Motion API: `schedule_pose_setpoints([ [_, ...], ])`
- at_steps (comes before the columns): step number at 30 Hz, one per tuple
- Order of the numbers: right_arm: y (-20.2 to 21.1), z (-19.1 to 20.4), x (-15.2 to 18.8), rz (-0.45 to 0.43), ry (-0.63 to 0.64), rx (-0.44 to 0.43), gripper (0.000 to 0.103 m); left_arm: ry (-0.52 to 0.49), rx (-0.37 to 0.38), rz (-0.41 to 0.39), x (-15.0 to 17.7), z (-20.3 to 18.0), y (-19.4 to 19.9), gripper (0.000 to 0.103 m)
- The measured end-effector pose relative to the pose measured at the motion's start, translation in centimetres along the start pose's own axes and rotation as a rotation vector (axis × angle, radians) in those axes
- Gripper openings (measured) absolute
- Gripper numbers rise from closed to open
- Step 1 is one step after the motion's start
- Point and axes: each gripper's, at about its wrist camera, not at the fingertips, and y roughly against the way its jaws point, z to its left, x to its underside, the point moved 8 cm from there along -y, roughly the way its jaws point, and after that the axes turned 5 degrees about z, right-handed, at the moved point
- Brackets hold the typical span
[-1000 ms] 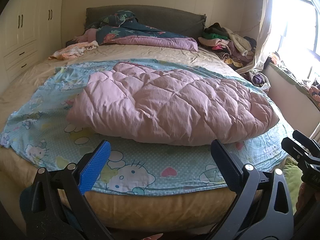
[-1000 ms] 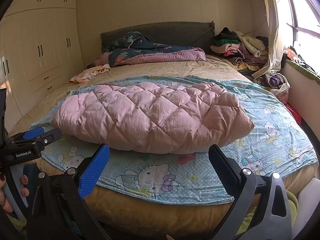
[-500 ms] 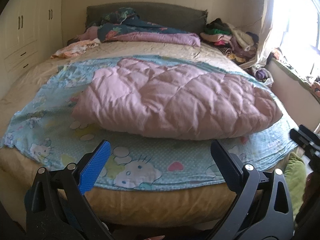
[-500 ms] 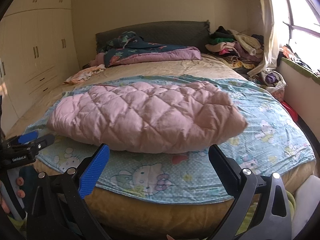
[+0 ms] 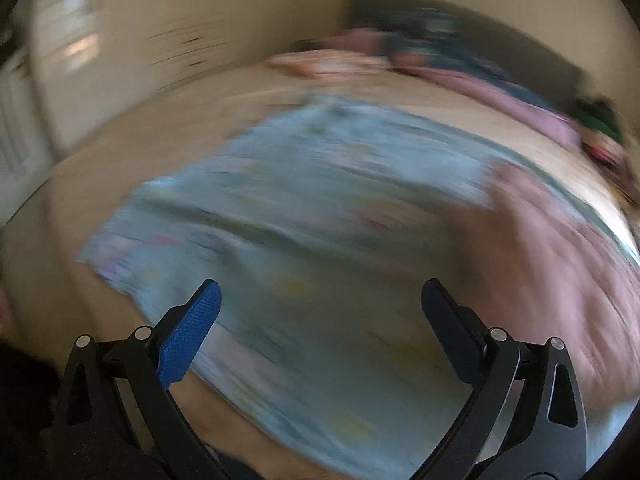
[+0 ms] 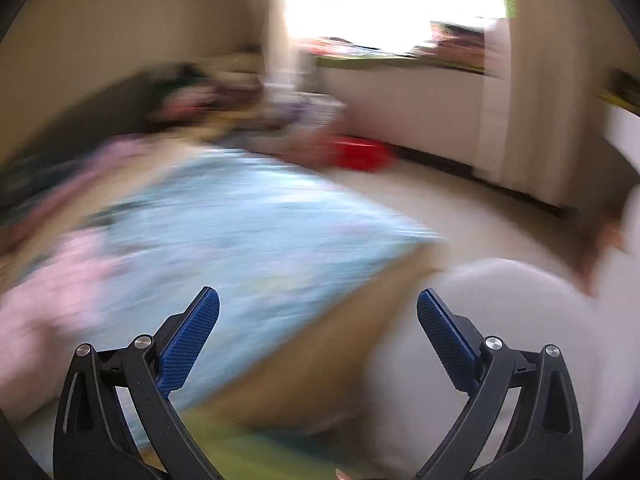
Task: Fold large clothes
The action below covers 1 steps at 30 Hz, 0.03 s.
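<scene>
My left gripper [image 5: 320, 312] and right gripper [image 6: 318, 312], both spread and empty, flank the pink quilted jacket [image 5: 560, 280], left nearer.

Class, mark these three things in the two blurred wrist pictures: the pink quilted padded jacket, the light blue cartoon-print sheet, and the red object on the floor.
Pink quilted padded jacket [image 5: 560, 248]: left wrist view, its middle.
Light blue cartoon-print sheet [image 5: 304, 208]: left wrist view, bare centre.
Red object [image 6: 356, 154]: right wrist view, its middle.

Both views now smeared by motion blur, left wrist view swung leftward, pink quilted coat [image 5: 560, 264] shifted from centre to 3 o'clock, right wrist view swung rightward, coat [image 6: 52, 292] at 9 o'clock, bright window [image 6: 380, 4] at 12 o'clock
</scene>
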Motion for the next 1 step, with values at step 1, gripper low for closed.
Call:
schedule_pose_setpoints([
  [1, 0.00, 0.00, 0.00, 0.000, 0.000, 0.000, 0.099, 0.047, -0.048, -0.006, -1.93, 2.35, -1.53, 0.094],
])
